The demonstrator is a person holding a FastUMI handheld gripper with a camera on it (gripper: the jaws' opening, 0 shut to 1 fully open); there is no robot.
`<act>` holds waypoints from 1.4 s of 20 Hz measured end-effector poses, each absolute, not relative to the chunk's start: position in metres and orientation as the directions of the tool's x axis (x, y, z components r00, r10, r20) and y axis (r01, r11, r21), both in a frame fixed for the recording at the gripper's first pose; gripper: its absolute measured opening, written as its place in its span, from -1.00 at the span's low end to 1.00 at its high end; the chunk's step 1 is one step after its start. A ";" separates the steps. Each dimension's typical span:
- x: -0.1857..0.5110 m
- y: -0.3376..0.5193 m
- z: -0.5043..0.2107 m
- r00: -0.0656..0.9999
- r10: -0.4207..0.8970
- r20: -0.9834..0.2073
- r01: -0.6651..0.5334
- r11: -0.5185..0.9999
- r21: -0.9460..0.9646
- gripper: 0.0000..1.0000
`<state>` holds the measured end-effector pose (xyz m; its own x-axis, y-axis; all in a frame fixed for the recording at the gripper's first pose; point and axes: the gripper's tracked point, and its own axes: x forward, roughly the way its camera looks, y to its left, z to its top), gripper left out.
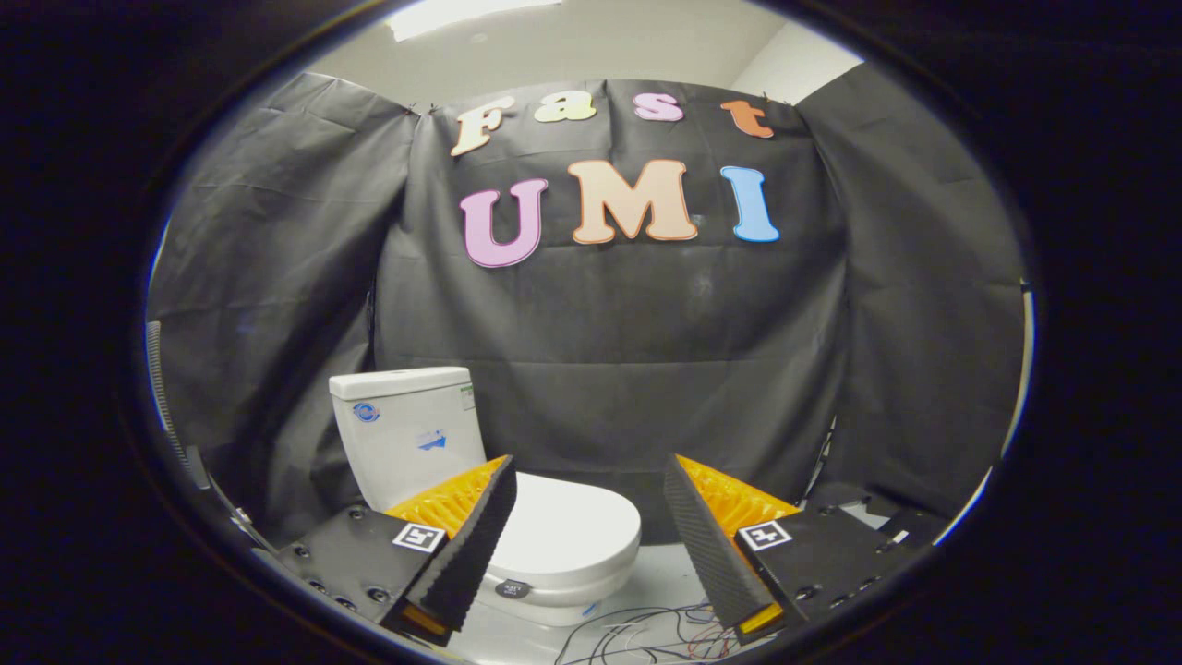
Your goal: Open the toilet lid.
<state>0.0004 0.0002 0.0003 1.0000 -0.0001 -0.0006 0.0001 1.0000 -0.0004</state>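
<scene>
In the gripper view, the gripper (588,517) is spread wide with nothing between its fingers. Beyond the fingers stands the white ceramic toilet (517,545), its white rectangular tank (406,429) set against the black cloth wall (646,369). The toilet's smooth white oval lid (568,531) lies flat and closed over the bowl; part of it shows in the gap between the fingers, nearer the left one, which covers its tank-side portion. The lid's front edge curves round toward the space between the fingers. A tangle of thin coloured wires (665,633) lies on the pale floor (665,577) just below and in front of the bowl.

The step in hand looks like the approach: the gripper is apart from the toilet and the lid is untouched. The next move probably calls for lowering and advancing toward the lid's front rim, getting a finger under or pinching that edge, then swinging it up toward the tank while keeping clear of the wires.
</scene>
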 end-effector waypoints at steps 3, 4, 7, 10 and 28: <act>0.000 0.000 -0.001 1.000 0.000 -0.003 0.000 1.000 -0.001 0.99; 0.001 0.000 0.000 1.000 -0.001 -0.003 0.001 1.000 0.000 0.99; 0.000 -0.002 0.001 1.000 0.000 -0.003 0.000 1.000 -0.001 0.97; 0.000 -0.002 0.001 1.000 0.003 -0.004 -0.003 1.000 -0.003 0.94; 0.041 0.002 0.000 1.000 0.013 -0.003 -0.014 1.000 -0.002 0.74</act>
<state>0.0414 0.0022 -0.0003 0.9999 0.0135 -0.0030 -0.0135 0.9999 -0.0024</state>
